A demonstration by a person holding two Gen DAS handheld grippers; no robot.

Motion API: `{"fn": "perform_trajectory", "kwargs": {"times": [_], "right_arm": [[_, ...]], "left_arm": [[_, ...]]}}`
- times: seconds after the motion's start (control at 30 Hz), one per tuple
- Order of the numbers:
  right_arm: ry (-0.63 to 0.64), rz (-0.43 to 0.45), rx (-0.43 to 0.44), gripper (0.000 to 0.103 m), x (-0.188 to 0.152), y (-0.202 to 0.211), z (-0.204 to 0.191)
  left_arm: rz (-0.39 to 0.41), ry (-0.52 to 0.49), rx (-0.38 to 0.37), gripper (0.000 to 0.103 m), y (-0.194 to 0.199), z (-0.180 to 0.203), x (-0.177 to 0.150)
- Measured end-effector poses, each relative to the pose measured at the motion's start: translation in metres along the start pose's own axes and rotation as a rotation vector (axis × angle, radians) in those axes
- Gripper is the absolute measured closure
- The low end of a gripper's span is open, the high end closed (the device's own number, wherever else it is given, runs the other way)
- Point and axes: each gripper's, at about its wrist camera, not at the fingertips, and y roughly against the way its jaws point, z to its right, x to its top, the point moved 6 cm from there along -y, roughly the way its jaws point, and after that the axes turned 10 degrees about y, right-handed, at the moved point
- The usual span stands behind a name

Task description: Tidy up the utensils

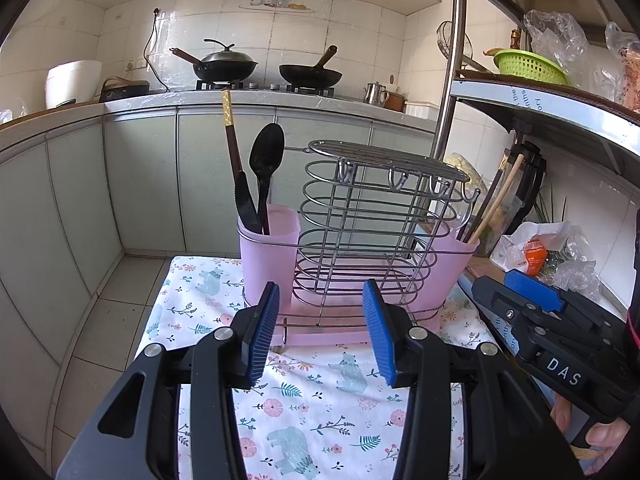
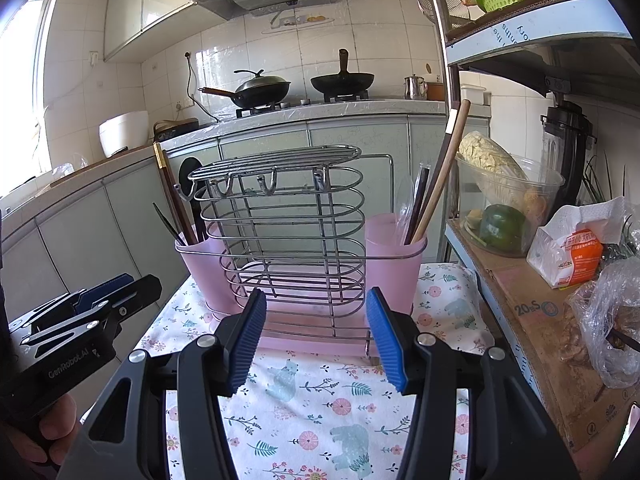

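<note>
A wire utensil rack (image 1: 372, 236) with two pink cups stands on a floral cloth (image 1: 320, 400). The left pink cup (image 1: 270, 256) holds a black spoon (image 1: 266, 160), a black knife (image 1: 245, 204) and a dark chopstick with a gold band (image 1: 229, 120). The right pink cup (image 2: 394, 264) holds wooden and dark chopsticks (image 2: 440, 184) and a clear utensil. My left gripper (image 1: 320, 332) is open and empty, just in front of the rack. My right gripper (image 2: 316, 336) is open and empty, also in front of the rack (image 2: 288, 232). The right gripper also shows in the left wrist view (image 1: 532, 292).
A shelf unit on the right holds a tub of vegetables (image 2: 504, 200), a blender (image 2: 568, 148), bags and a packet (image 2: 576, 256). Behind stands a kitchen counter (image 1: 280, 98) with two woks and a rice cooker (image 1: 72, 80). The tiled floor (image 1: 112, 312) drops off left of the cloth.
</note>
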Motion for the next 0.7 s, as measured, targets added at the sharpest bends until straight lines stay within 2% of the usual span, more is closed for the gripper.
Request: {"fn": "perform_trajectory", "kwargs": {"times": [0.7], "right_arm": [[0.006, -0.036, -0.012, 0.052, -0.008, -0.015, 0.002]], "left_arm": [[-0.035, 0.022, 0.019, 0.059, -0.015, -0.010, -0.005]]}}
